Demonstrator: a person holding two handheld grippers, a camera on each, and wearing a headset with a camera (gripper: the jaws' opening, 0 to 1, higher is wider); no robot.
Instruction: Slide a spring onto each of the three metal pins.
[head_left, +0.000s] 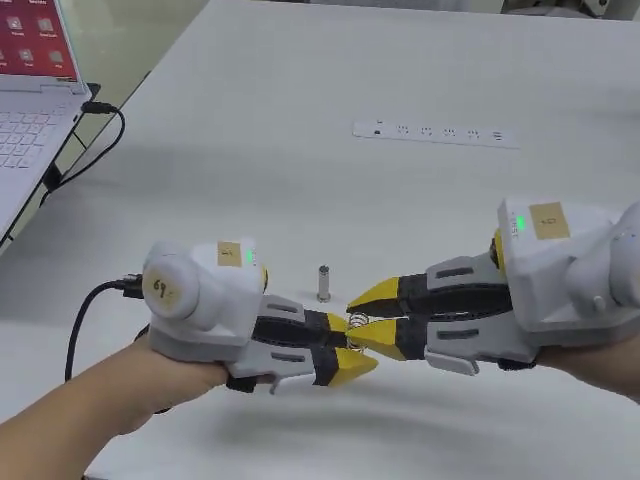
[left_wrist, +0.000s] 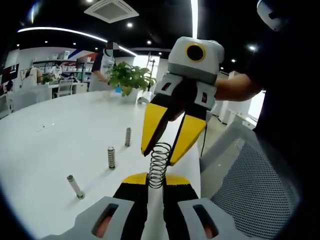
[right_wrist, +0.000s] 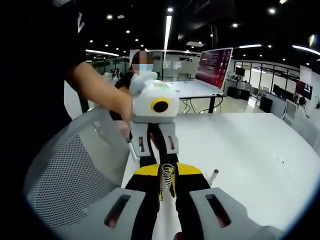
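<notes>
Spring (left_wrist: 159, 167): a short coil of thin, shiny steel wire, held in the air at the centre of the left gripper view, above a smooth white table (head_left: 300, 120). At the bottom of that frame the left hand-held gripper (left_wrist: 156, 179) has its jaws drawn narrow and pinches the near end of the coil. From the top of the frame the right hand-held gripper (left_wrist: 158, 156) reaches in, its yellow wedge-shaped jaws set in a narrow V around the far end. Whether they press on the coil, I cannot tell.

Left of centre stand two pins, the nearer pin (left_wrist: 111, 157) and the farther pin (left_wrist: 128, 136), each wearing a spring. At lower left stands the bare pin (left_wrist: 76, 186), a slim, smooth grey metal cylinder.

This looks like a re-grip before the last spring goes on. It would go best with one gripper holding the coil by one end only, so the hollow middle stays open. The coil should then be lined up over the bare pin and lowered straight down. Thin wire probably squashes or flicks away under a hard pinch, so a light grip seems wise. The slim pin may tip if it is nudged sideways.
</notes>
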